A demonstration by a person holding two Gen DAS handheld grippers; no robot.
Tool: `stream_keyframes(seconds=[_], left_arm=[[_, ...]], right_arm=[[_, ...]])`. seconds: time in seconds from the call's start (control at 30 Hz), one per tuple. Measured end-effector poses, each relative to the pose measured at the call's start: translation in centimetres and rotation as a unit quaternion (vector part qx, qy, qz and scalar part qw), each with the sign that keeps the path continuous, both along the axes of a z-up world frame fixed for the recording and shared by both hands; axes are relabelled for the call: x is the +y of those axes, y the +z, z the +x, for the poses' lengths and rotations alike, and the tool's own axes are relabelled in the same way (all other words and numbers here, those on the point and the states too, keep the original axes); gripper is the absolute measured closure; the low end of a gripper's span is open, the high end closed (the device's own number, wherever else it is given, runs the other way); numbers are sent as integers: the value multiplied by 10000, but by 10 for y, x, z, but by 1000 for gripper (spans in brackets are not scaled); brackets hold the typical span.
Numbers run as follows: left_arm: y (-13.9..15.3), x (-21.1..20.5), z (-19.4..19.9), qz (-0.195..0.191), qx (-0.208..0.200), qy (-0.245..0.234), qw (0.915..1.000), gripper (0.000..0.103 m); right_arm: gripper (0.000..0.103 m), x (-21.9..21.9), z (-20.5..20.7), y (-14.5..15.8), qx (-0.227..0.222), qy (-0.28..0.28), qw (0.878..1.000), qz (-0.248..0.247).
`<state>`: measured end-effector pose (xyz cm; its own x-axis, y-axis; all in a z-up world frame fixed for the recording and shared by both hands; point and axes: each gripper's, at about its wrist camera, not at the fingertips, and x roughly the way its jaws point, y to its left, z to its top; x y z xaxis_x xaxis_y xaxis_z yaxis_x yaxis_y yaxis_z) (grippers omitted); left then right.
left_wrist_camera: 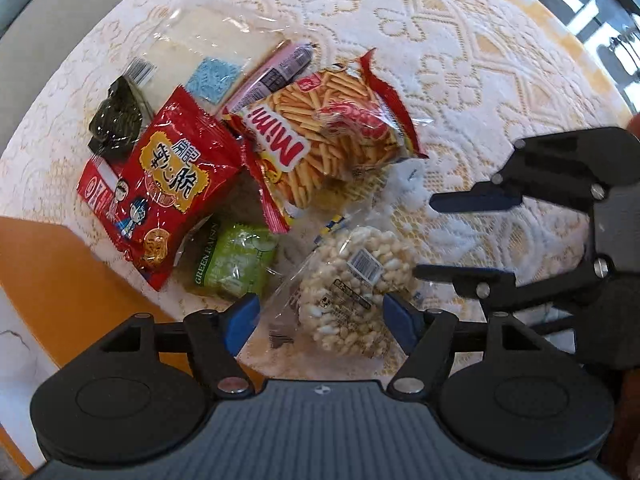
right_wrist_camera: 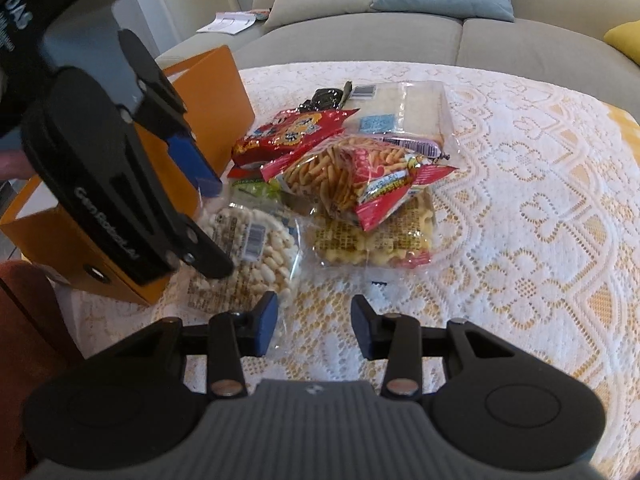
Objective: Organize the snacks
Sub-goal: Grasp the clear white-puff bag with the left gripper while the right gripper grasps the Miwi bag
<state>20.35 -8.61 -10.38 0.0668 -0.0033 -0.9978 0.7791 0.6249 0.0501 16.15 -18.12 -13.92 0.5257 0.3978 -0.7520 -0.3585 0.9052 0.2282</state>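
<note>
My left claw gapes over the puffed-rice bag, hiding its edges. My right claw is half open and empty above the lace cloth, sofa beyond.

The puffed rice cake packet lies on the lace-covered desk. Just behind it is the pile: a bag of stick snacks on top, a clear pack of yellow shaped crackers beneath. The orange box stands at the packet's left. The left gripper hangs directly over the packet, jaws spread. The right gripper sits just in front of it, jaws apart over bare lace, nothing between them.
</note>
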Motion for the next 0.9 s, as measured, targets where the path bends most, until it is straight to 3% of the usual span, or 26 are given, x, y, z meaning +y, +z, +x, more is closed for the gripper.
stream_keyframes(seconds=[0.2,0.4,0.47,0.57,0.7,0.83,0.9], left_arm=[[17,0,-11,-140,-276,97,9995,39],[44,5,-31,-882,-335,261,9952,40],[45,5,-36,-1160,-259,520,9916,40],[35,8,-38,-1242,-300,1098,9857,42],[28,20,-43,-1714,-235,2215,9597,44],[21,39,-41,-2128,-146,3561,9098,46],[21,40,-42,-2116,-117,3951,8939,46]], right_arm=[[63,-3,-3,1,14,-40,10000,5],[63,-10,2,1,193,-272,9994,97],[63,-13,4,1,271,-347,9990,83],[63,-19,5,0,411,-476,9979,143],[63,-29,9,-4,697,-666,9950,270],[63,-28,9,-5,761,-661,9945,294],[63,-26,8,-5,756,-632,9948,262]])
